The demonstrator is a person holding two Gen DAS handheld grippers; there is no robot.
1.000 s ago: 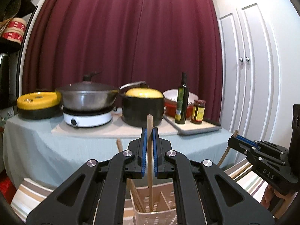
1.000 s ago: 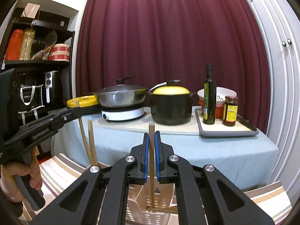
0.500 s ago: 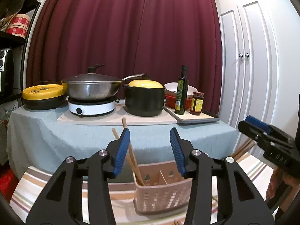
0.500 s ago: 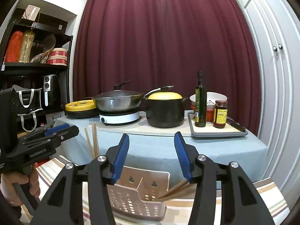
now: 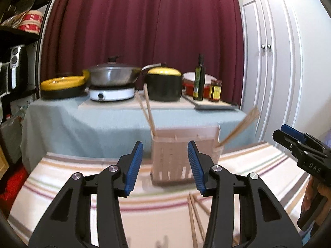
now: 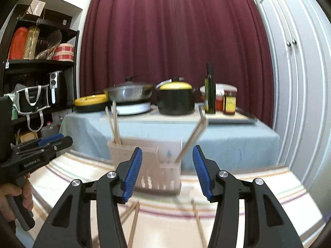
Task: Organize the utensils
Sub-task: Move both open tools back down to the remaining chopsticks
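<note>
A beige perforated utensil holder stands on the striped cloth ahead of both grippers. Wooden chopsticks lean out of its left compartment, and more chopsticks tilt out of its right side. Loose chopsticks lie on the cloth close to me. My left gripper is open and empty, a little short of the holder. Likewise open with nothing in it, my right gripper hovers before the holder. Each gripper shows at the edge of the other's view, held by a hand.
Behind stands a table under a teal cloth with a wok on a white cooker, a black pot with a yellow lid, an oil bottle and jars. White cabinet doors stand right, dark shelves left.
Both grippers held a chopstick upright over the holder, then opened and let go. They have since pulled back and higher, so the holder now sits farther ahead.
</note>
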